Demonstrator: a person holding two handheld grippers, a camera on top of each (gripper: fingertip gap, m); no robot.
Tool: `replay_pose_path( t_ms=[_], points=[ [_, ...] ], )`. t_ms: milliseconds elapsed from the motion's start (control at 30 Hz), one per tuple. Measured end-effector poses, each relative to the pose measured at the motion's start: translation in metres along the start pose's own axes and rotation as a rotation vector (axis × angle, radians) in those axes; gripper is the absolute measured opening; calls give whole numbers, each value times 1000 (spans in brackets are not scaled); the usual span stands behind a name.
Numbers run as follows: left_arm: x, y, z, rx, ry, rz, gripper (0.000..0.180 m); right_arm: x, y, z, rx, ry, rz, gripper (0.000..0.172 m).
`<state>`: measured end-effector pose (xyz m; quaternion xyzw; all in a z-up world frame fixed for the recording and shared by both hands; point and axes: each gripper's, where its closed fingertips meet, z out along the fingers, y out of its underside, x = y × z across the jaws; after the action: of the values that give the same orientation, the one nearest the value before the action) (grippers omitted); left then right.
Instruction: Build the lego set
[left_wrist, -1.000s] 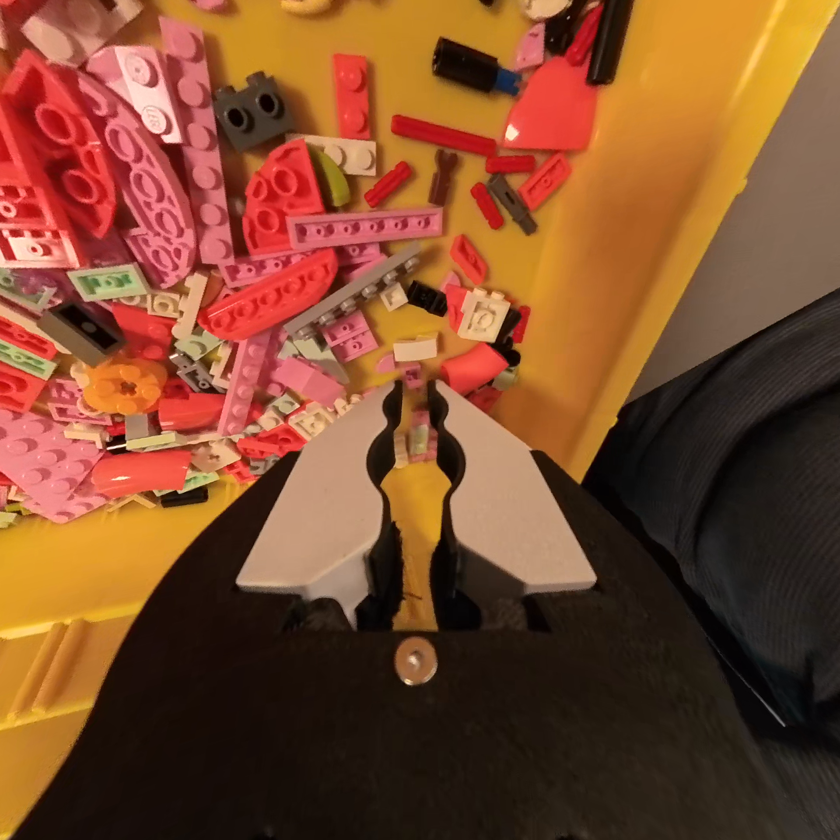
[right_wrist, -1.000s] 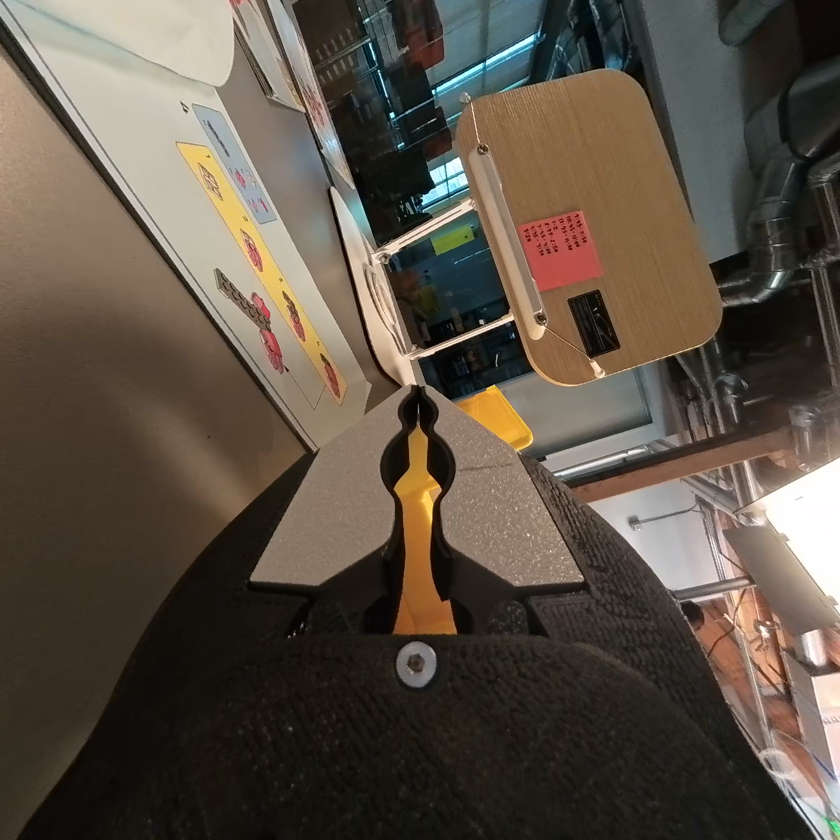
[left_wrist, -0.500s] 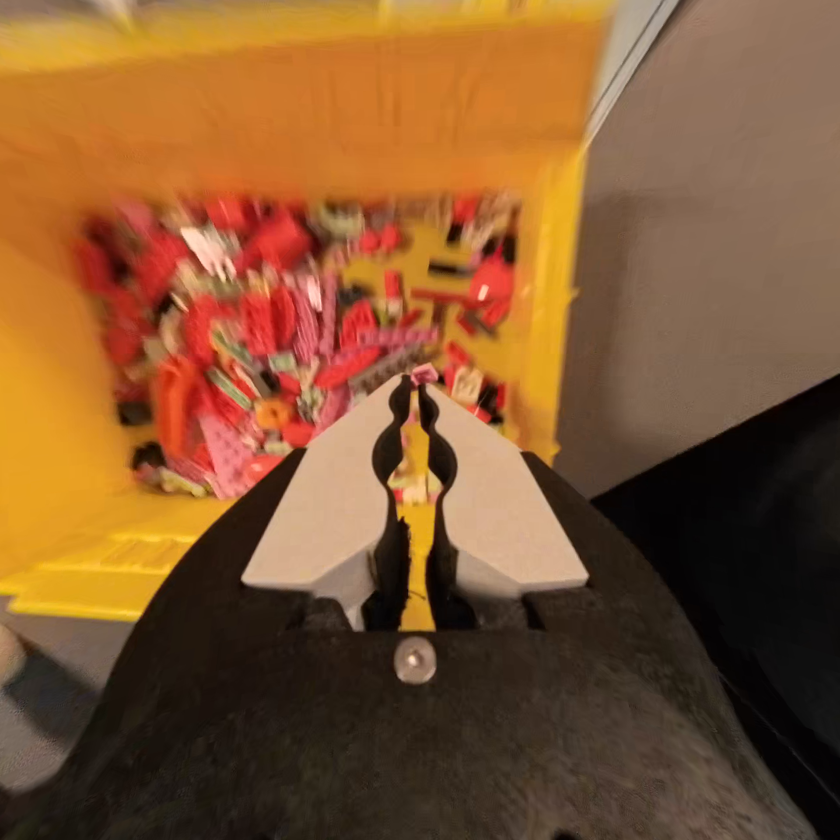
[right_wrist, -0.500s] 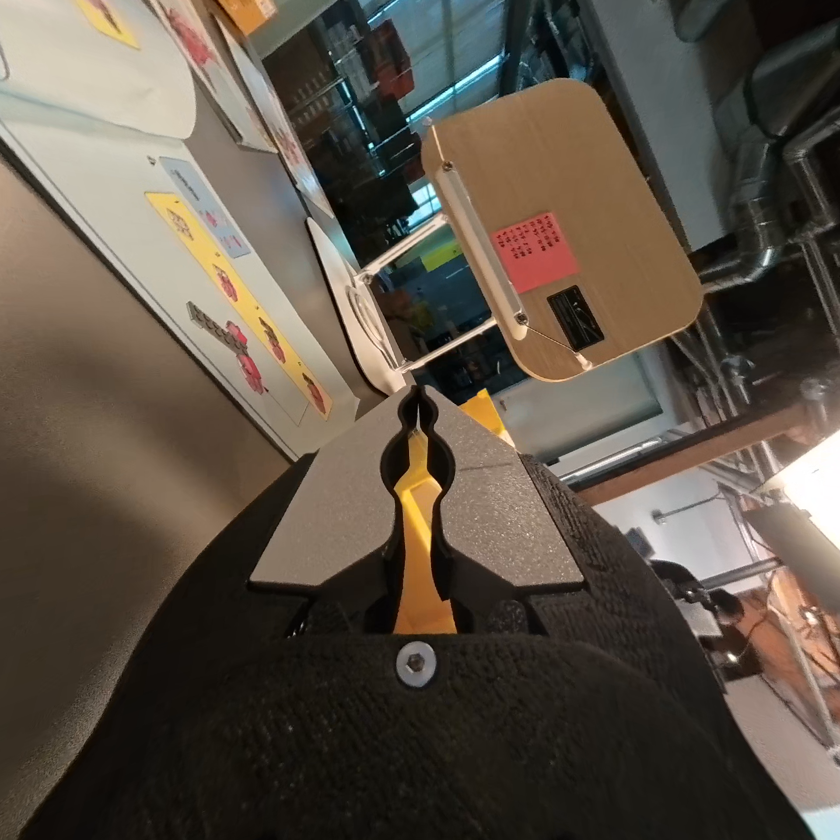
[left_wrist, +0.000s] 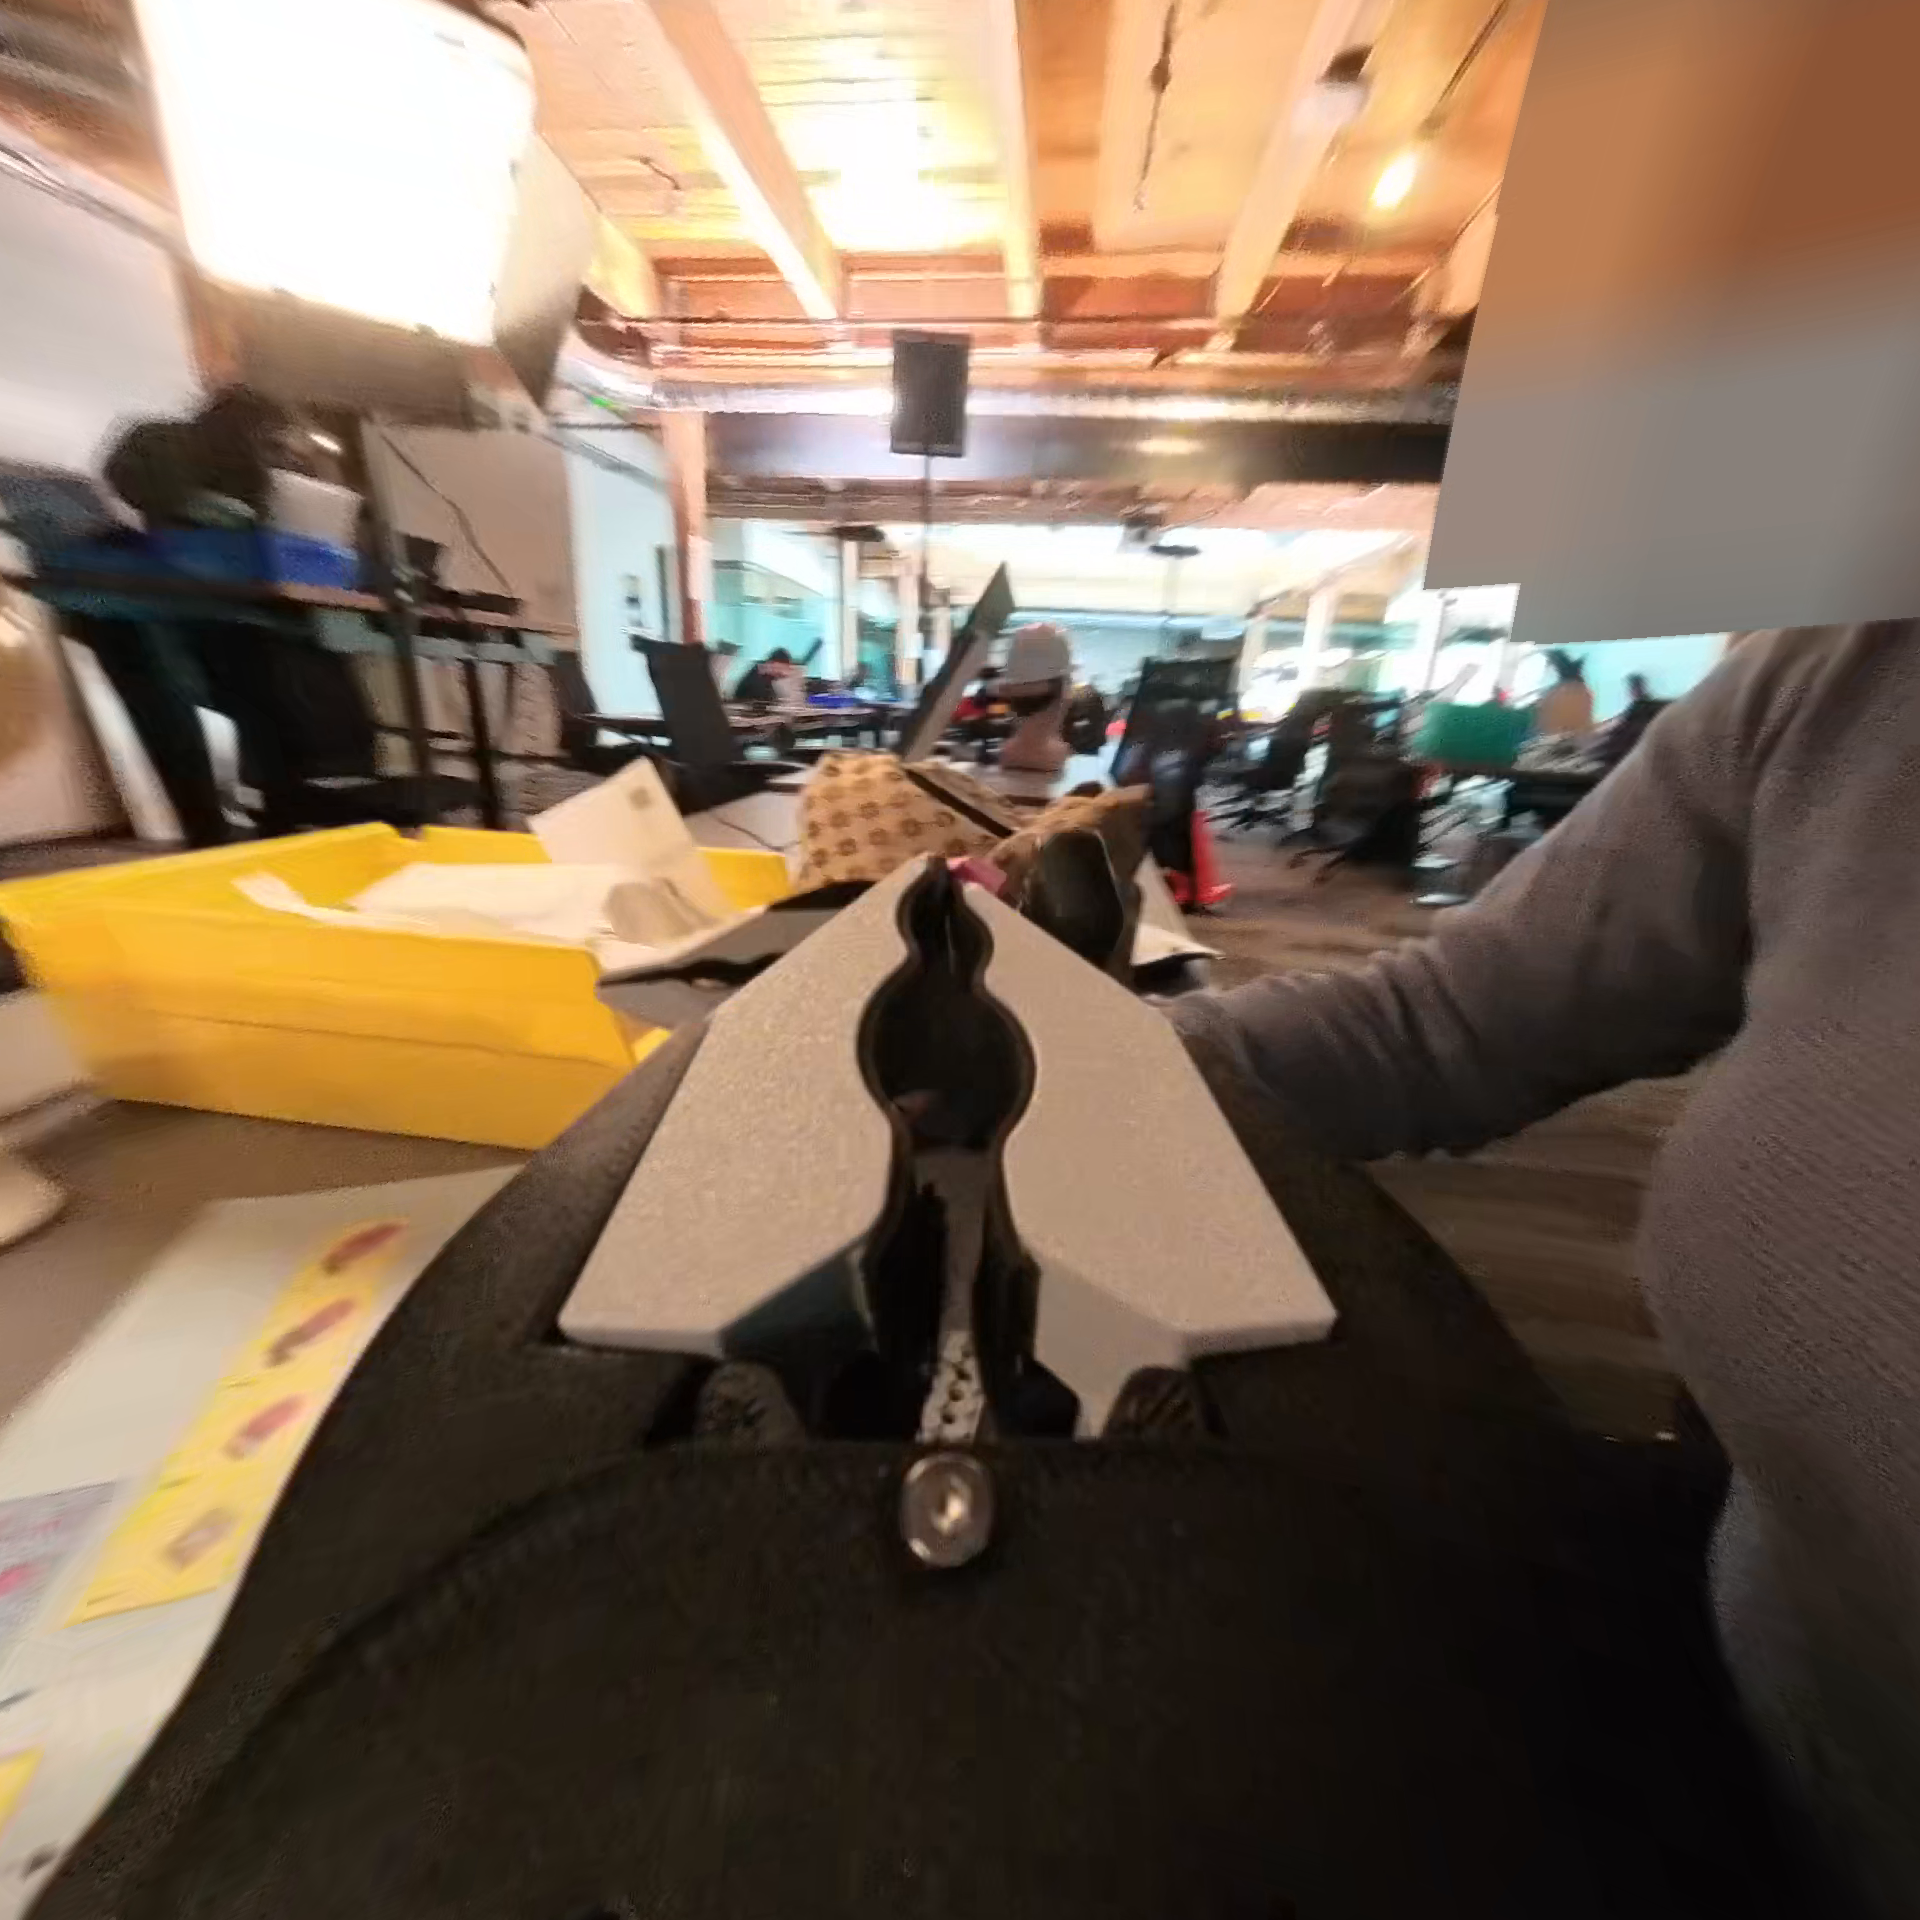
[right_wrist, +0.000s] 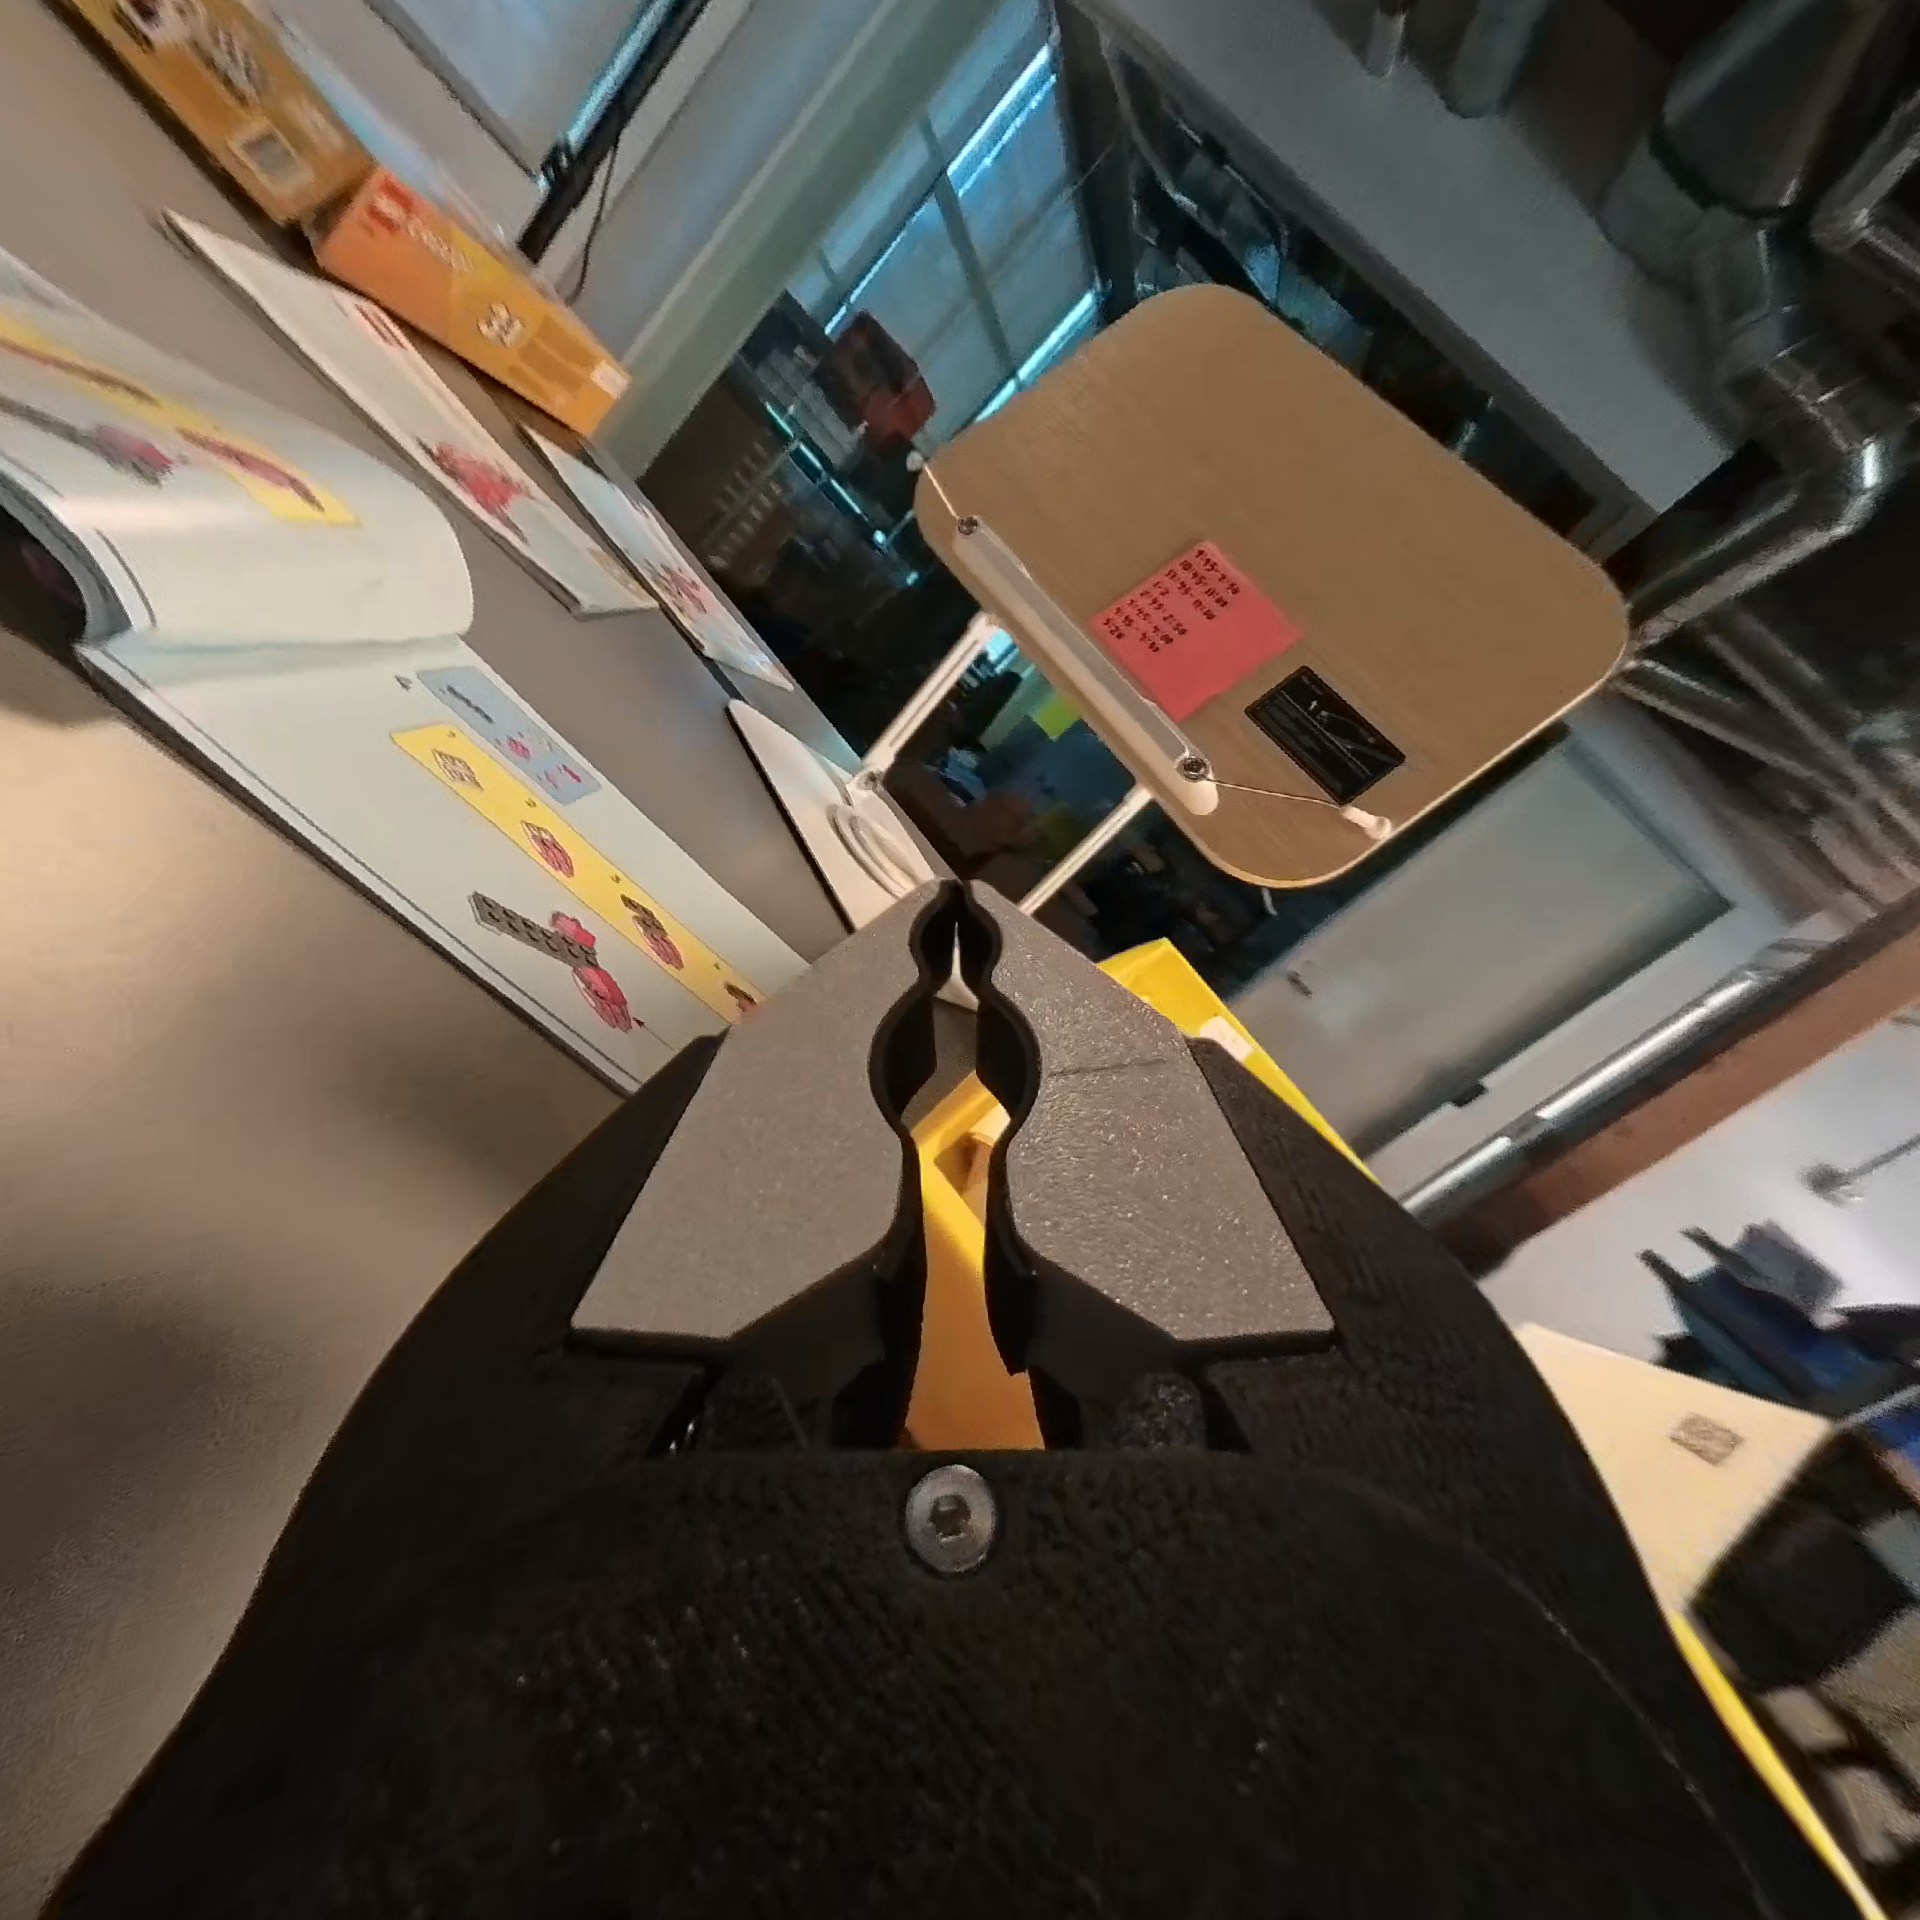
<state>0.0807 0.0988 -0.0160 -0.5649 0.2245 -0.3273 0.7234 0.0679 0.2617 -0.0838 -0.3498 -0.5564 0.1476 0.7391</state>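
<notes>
My left gripper is shut on a small pink lego piece that sticks out at its fingertips. It is held up in the air, pointing across the room over the table. My right gripper is shut, and nothing shows between its fingertips. It hovers above the grey table beside the open instruction booklet. The booklet also shows in the left wrist view, at lower left. The bin of loose lego pieces is out of both views.
A yellow bin holding white paper stands left of the left gripper. Another yellow bin edge lies under the right gripper. A person's grey sleeve reaches in from the right. A wooden lamp panel and orange boxes stand beyond. Some 20 cm of space lies between my two pairs of fingers.
My left gripper closed on the small pink piece in the bin of lego pieces, then lifted it out and swung up toward the room. My right gripper stayed shut and tilted a little.
</notes>
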Motion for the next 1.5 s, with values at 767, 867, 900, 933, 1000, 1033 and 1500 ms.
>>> replay_pose_path(
  t_ms=[767, 867, 900, 933, 1000, 1033, 1500],
  points=[
    [-27, 38, -9, -103, 80, -112, 0, -69, -123, -38, 383, -631, 621, 22],
    [-26, 44, -7, -132, 80, -115, 0, -74, -124, -39, 377, -635, 595, 20],
    [-26, 46, -6, -141, 81, -116, 0, -75, -124, -38, 373, -630, 581, 18],
    [-26, 47, -6, -147, 82, -118, 0, -76, -123, -38, 367, -627, 567, 14],
    [-27, 49, -6, -155, 74, -123, 0, -78, -122, -37, 362, -619, 538, 13],
    [-27, 50, -6, -158, 75, -127, 0, -78, -121, -37, 360, -618, 528, 12],
    [-42, 68, -9, -286, -37, -62, 0, -78, -98, -28, 229, -628, 515, 0]
  ],
)
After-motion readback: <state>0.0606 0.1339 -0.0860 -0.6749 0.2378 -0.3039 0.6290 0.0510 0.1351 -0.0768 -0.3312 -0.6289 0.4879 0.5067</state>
